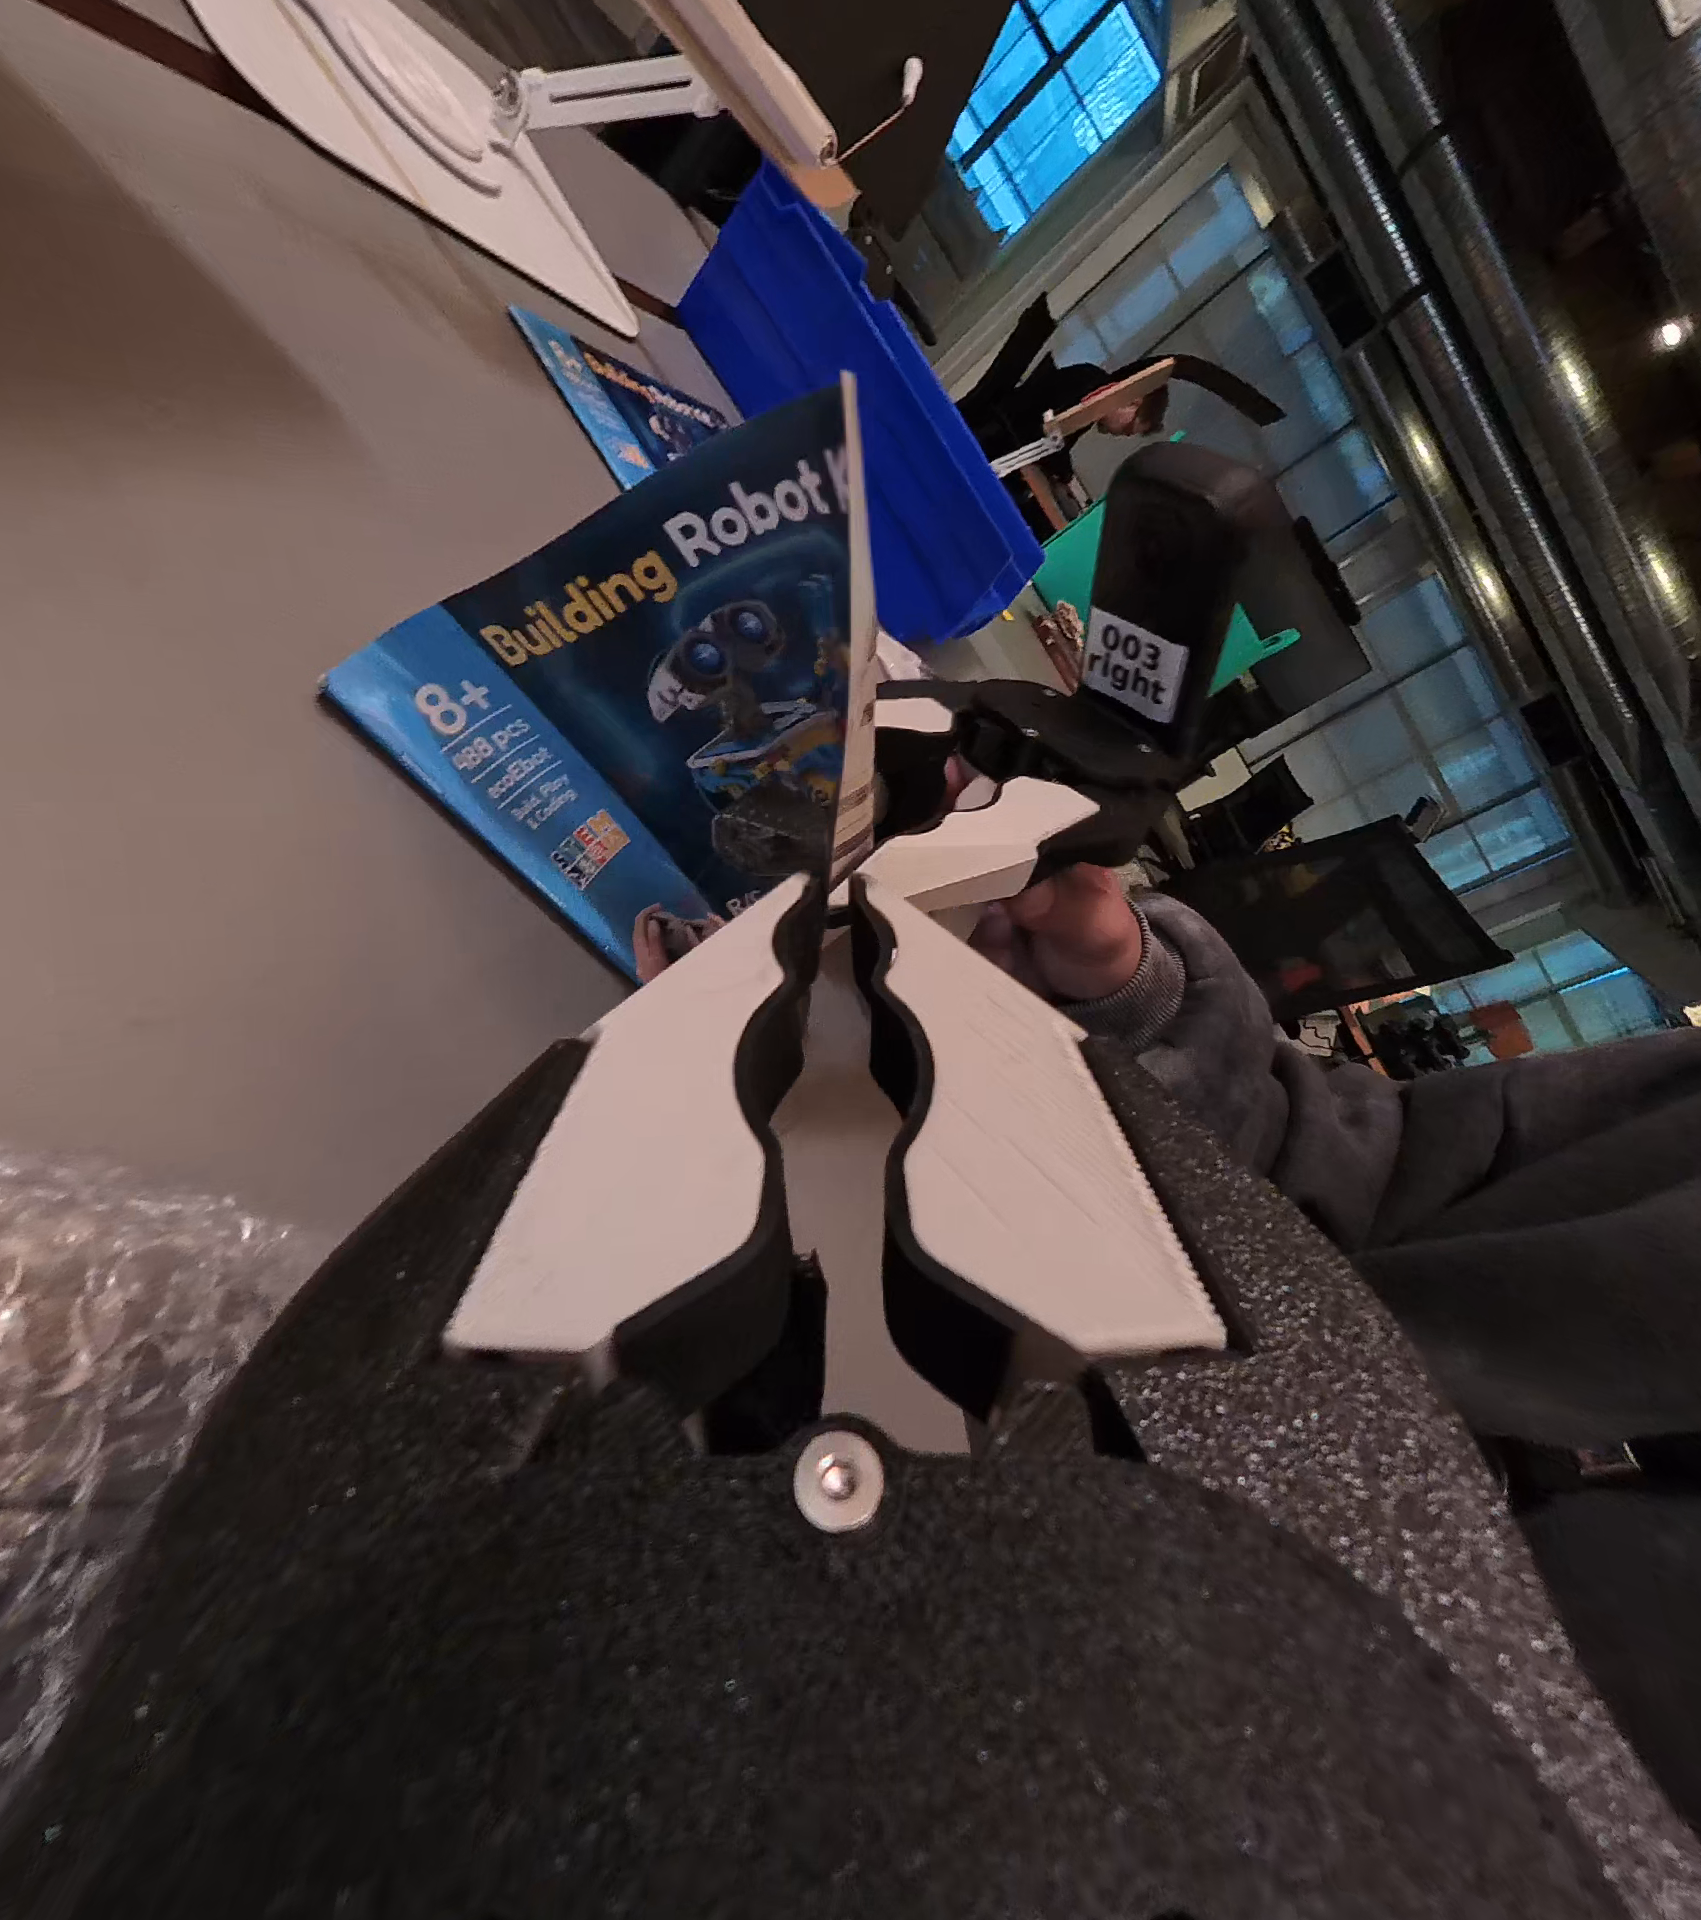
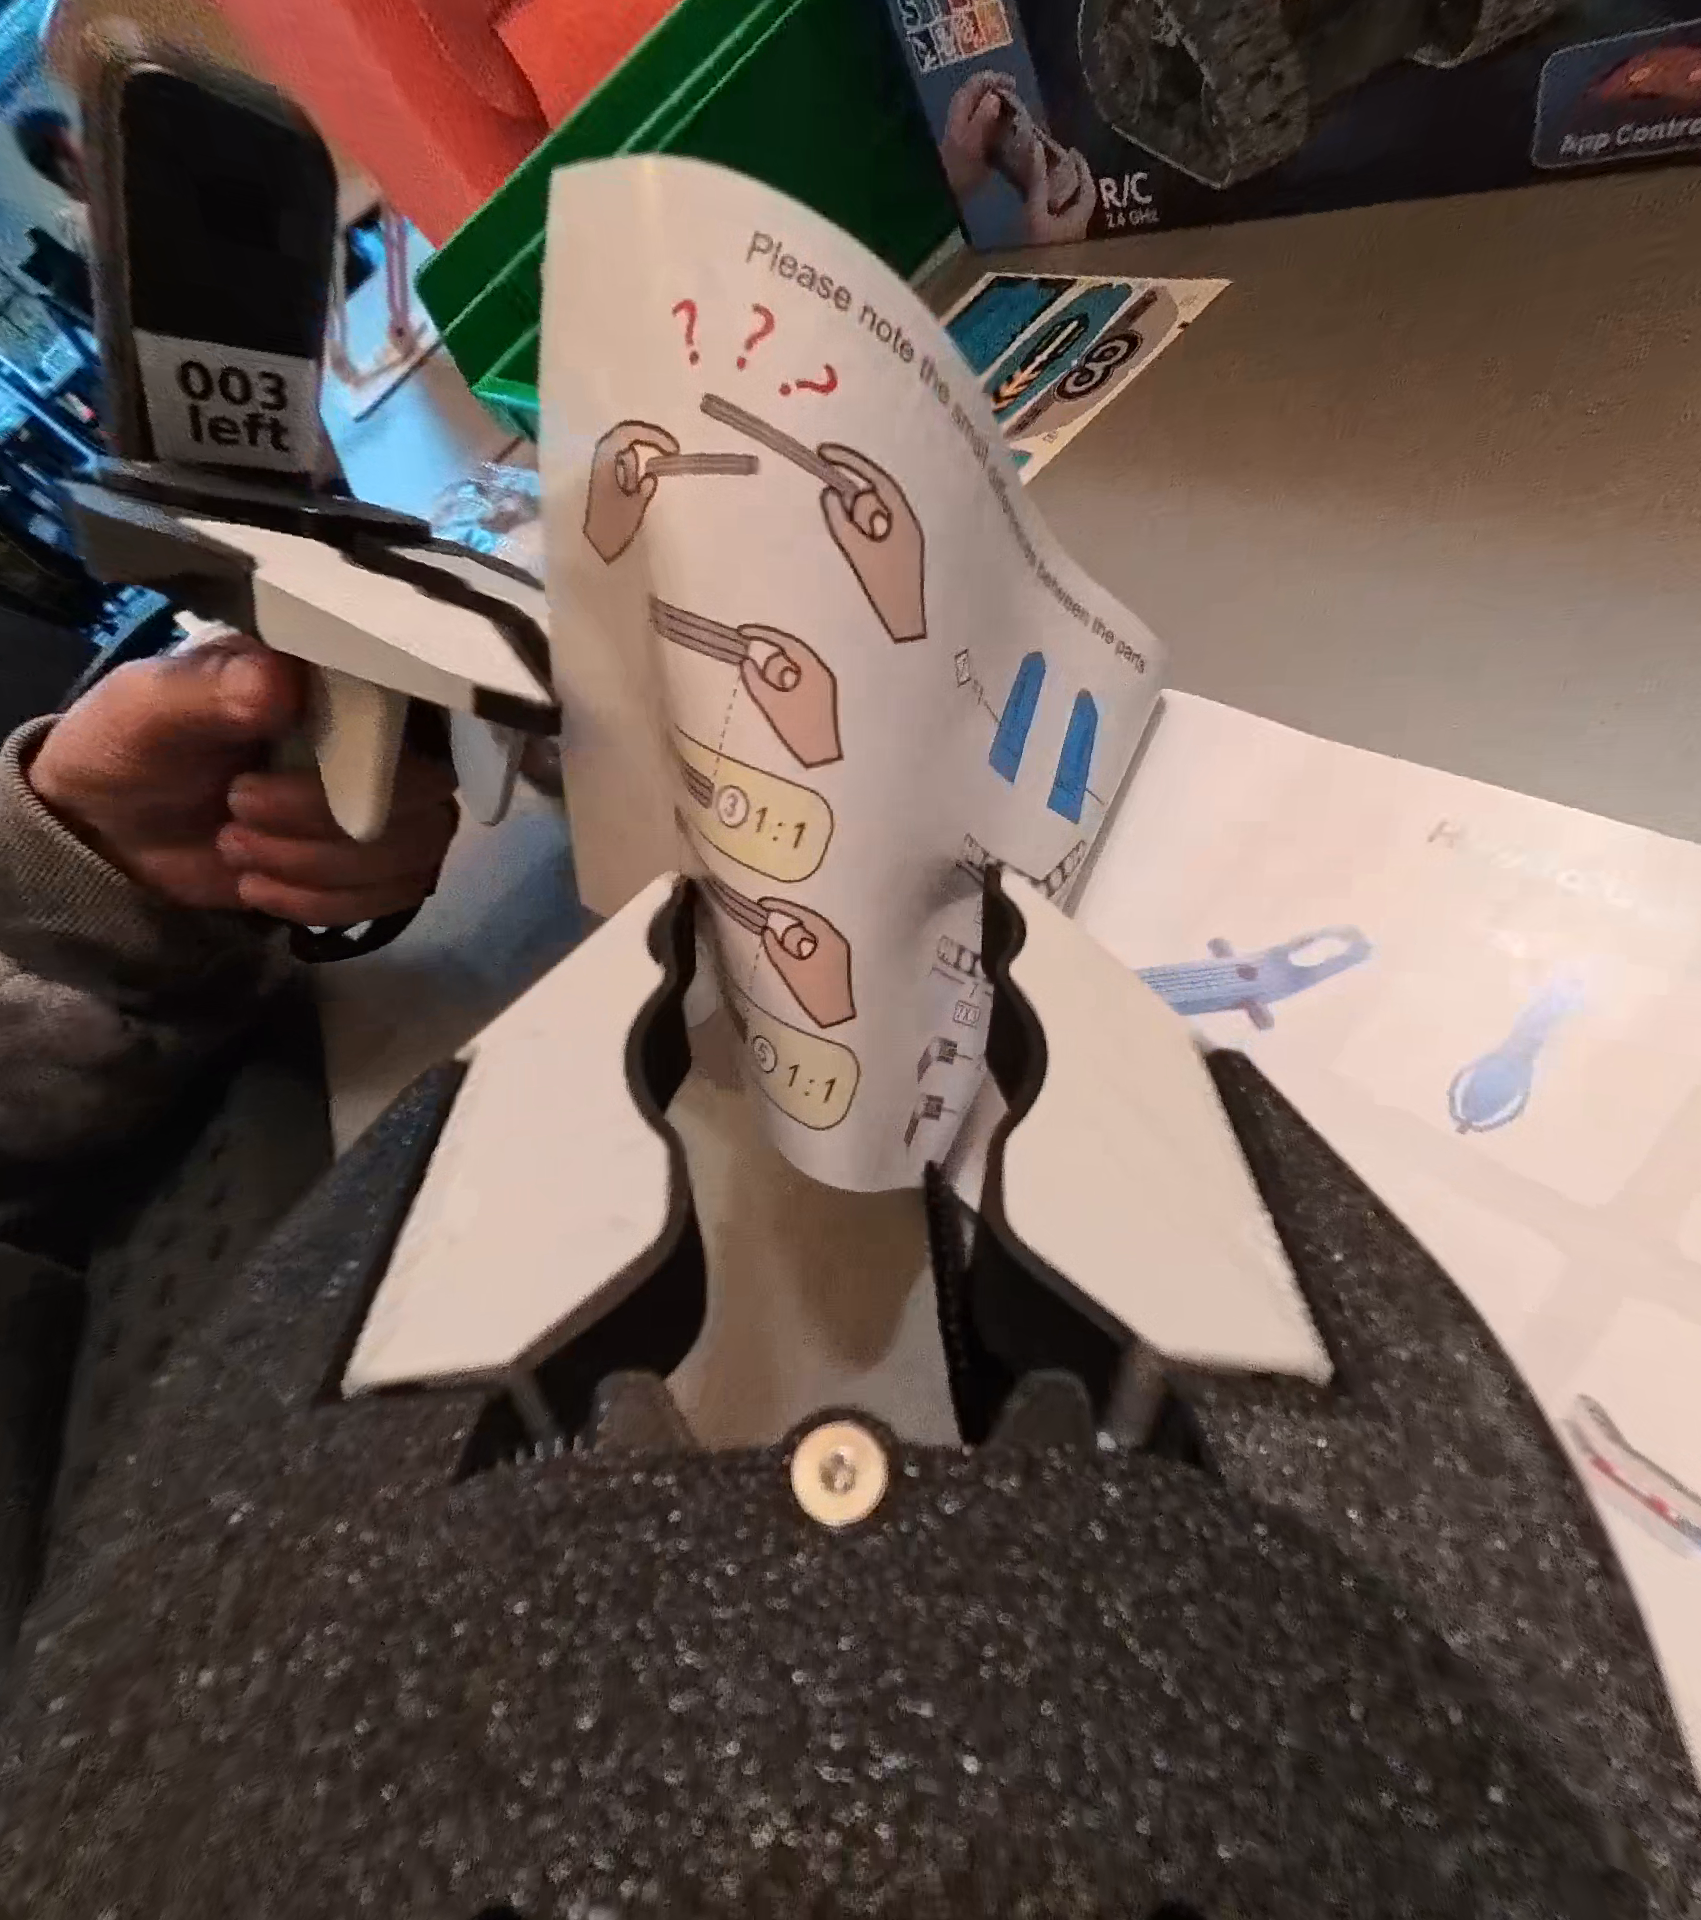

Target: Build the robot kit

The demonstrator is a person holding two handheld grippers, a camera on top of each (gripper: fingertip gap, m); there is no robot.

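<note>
While the left gripper point(image 1: 830, 899) has its fingers drawn together on the near side edge of a loose printed page point(image 2: 825, 468), the sheet stands upright and curls over at its top. Held only by that edge, it shows the left wrist camera just a thin white sliver straight ahead of the tips. The right gripper point(image 2: 835, 888) has its jaws wide apart, and the lower part of the page hangs in the gap between them. It seems to brush the fingers without being pinched. A hand point(image 2: 202, 779) in a grey sleeve grips the left tool's handle, off to the right gripper's left.

Writing is plentiful. The page carries drawn hands, red question marks and a curved line of small print. Each tool wears a white label point(image 2: 233, 410) with black characters on its dark upright housing. Flat on the table point(image 2: 1448, 520), to the right of the right gripper, lies an open booklet point(image 2: 1448, 1039) with pale blue part drawings. Beyond the page sit a sticker sheet point(image 2: 1064, 353), a green bin point(image 2: 700, 208) and a blue box point(image 1: 597, 707) with large lettering and a toy robot picture.
</note>
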